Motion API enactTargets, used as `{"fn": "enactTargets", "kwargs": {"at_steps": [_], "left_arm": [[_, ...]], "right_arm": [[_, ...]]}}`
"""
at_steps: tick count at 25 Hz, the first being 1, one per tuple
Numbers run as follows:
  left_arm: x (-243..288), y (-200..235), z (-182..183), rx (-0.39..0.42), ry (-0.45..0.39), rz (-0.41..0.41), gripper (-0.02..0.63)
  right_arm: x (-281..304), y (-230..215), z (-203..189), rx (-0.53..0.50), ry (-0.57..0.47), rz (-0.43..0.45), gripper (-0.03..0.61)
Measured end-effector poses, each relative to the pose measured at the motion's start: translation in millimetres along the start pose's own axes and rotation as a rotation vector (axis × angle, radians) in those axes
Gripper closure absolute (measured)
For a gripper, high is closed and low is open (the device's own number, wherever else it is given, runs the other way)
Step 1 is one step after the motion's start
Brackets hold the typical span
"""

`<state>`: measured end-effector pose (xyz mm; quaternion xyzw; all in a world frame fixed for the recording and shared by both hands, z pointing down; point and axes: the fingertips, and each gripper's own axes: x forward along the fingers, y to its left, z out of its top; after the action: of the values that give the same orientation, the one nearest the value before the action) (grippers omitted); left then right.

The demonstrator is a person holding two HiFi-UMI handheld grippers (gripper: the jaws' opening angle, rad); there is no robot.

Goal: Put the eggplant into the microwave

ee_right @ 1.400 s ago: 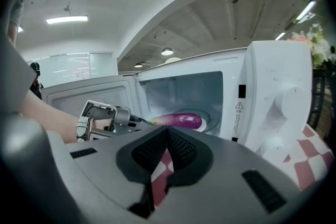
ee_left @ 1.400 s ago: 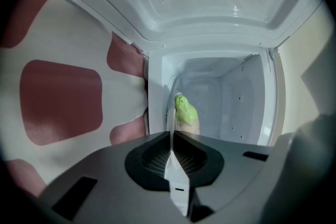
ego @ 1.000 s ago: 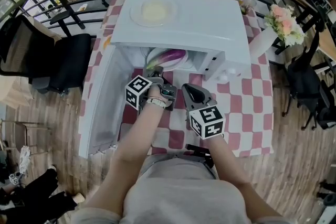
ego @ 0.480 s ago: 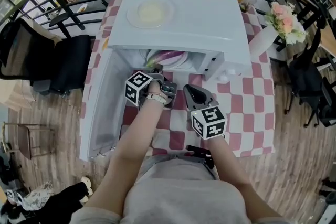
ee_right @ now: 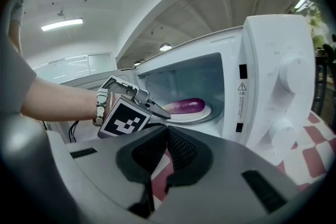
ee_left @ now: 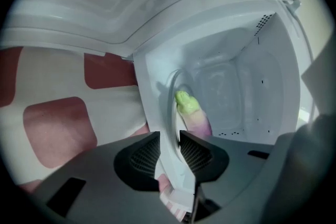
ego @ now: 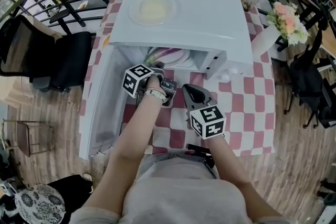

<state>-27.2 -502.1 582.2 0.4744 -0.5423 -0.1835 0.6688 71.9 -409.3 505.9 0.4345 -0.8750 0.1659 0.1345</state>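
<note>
Eggplant [ee_right: 185,105] lies on a white plate [ee_right: 205,113] inside the open microwave [ego: 184,13], just beyond the tips of the left tool [ee_left: 169,147]. That tool's jaws have just been opening and stand apart, with a white edge [ee_left: 167,128] at the oven's mouth between them; whether it is plate rim or sill cannot be told. The right tool [ee_right: 167,139] hangs behind the left one and to its right, above the checked bench [ego: 247,107], jaws closed on nothing.
</note>
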Motion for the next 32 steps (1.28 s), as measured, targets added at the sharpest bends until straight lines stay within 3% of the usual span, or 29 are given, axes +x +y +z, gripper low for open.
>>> {"fn": "enactTargets", "kwargs": {"at_steps": [6, 15, 22, 32], "left_arm": [[2, 13, -1, -0.016, 0.003, 0.013, 0.409], [17, 12, 1, -0.034, 0.016, 0.011, 0.35], [22, 7, 4, -0.012, 0.013, 0.004, 0.337], [7, -13, -1, 0.073, 0.026, -0.07, 0.337]], "right_arm": [[1, -1, -1, 0.004, 0.001, 0.004, 0.554], [3, -1, -3, 0.004, 0.009, 0.003, 0.554], [3, -5, -2, 0.01, 0.002, -0.009, 0.554], [-4, -8, 8, 0.011, -0.04, -0.04, 0.554]]}}
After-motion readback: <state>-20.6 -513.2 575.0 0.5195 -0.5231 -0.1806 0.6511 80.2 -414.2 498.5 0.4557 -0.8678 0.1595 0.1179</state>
